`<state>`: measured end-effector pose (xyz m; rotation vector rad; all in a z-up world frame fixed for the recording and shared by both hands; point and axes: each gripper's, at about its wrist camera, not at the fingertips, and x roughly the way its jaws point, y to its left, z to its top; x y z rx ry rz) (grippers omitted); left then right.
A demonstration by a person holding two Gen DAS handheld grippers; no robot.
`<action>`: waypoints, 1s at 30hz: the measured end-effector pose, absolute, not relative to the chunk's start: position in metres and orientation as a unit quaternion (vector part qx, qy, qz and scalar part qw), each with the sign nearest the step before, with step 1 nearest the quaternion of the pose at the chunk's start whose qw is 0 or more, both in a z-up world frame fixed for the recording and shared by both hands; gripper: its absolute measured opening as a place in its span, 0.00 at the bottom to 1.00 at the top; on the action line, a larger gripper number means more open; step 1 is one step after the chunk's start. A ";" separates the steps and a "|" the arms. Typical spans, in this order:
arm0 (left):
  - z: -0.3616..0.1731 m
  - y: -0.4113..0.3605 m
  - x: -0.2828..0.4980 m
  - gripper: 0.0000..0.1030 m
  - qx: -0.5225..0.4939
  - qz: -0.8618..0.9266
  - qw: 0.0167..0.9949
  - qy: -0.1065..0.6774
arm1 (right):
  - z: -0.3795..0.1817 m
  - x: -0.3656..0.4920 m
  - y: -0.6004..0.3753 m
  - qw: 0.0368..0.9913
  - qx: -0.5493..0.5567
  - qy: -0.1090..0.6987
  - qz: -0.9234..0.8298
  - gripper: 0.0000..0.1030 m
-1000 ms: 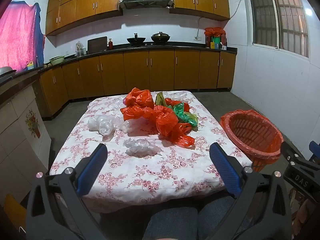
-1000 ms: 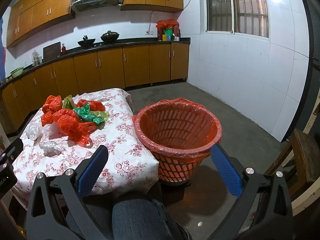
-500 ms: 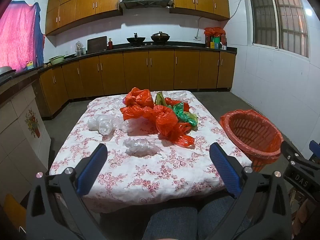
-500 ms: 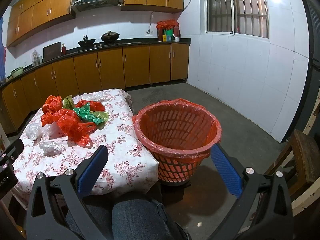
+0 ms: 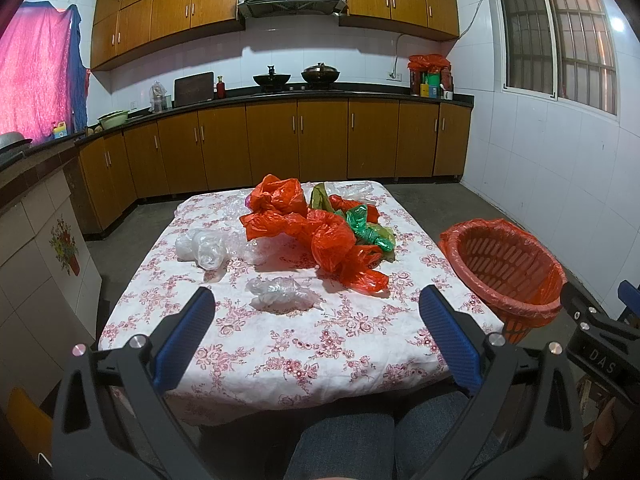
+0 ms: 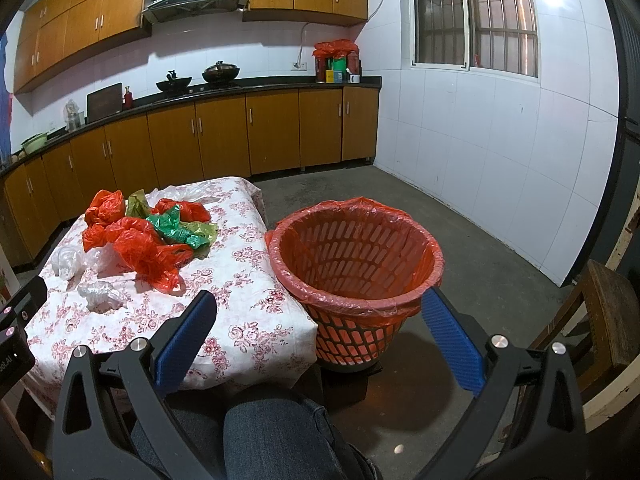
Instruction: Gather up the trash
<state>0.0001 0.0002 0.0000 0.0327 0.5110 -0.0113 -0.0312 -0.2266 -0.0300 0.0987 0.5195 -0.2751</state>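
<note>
— Nothing has shifted since a second ago: both grippers hang where they were, and the bags lie as before.

— Where is the trash?

— On the flowered surface (image 5: 304, 352). A crumpled clear bag (image 5: 282, 294) lies nearest, ahead of the left gripper (image 5: 316, 316), between the lines of its two blue fingers (image 5: 186, 336) but well apart from them. Behind it sits a heap of red bags (image 5: 320, 236) with a green bag (image 5: 366, 232) at its right side, and another clear bag (image 5: 202, 246) to the left.

— And the fingers?

— Spread wide on both, empty. The right gripper (image 6: 318, 312) faces the red-lined basket (image 6: 356, 264), which stands on the floor just beside the surface's right edge; its near rim falls between the fingers, not touching them. The person's denim-clad knee (image 6: 276, 436) shows below.
</note>
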 end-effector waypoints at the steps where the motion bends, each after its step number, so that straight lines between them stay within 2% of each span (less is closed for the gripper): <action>1: 0.000 0.000 0.000 0.96 0.016 -0.006 0.967 0.253 | -0.030 -0.031 -0.227 0.956 0.049 0.256 -0.135 0.98; 30: 0.000 0.000 0.000 0.96 0.016 -0.006 0.967 0.253 | -0.029 -0.030 -0.226 0.956 0.047 0.256 -0.136 0.98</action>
